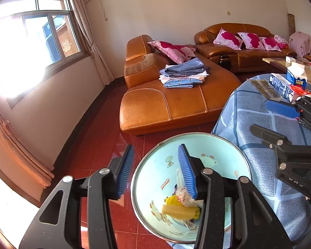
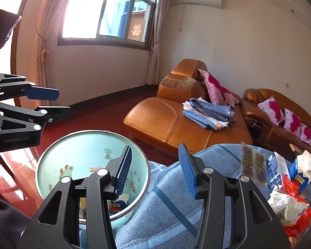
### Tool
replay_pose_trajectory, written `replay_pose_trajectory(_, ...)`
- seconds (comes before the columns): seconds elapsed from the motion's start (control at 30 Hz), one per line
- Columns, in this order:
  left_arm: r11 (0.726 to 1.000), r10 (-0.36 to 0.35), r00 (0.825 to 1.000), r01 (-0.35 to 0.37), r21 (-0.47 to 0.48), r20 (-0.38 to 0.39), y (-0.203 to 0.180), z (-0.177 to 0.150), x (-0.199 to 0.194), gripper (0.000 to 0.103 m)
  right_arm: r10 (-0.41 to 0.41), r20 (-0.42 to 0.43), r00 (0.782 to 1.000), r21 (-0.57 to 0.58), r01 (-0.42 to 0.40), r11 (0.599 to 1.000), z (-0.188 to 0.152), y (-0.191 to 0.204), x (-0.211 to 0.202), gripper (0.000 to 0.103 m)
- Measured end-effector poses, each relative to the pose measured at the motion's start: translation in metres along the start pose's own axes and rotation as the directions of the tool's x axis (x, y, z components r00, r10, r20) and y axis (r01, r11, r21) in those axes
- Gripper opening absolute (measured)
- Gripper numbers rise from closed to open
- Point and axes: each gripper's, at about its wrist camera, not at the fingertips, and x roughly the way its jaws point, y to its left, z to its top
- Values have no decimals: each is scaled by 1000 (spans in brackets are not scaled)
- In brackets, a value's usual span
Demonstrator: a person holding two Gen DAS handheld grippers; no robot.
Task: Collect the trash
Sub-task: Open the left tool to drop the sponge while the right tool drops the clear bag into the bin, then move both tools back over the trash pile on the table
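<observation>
The bin [image 1: 147, 159] bottom is partly hidden behind gripper fingers at lower centre; the red wrappers [image 2: 298, 220] at lower right are cut off, perhaps plastic.

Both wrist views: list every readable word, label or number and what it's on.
"LooK": blue-and-white carton on the blue cloth-covered table.
"GenRobot.AI": body of the left gripper, seen from the right wrist.
"M": same gripper's arm.
Partly hidden blue carton inside the trash bin: letters cut off.
Red figures on the bin wall, dark box print, red window decal: too blurred to read.
</observation>
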Motion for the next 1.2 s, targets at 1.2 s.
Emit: replay_pose_trajectory(1.2,816,-541,825,468,339,163,-259,64,-50,74,-541,-309,782,438,622,649,-130,-190,-173,69)
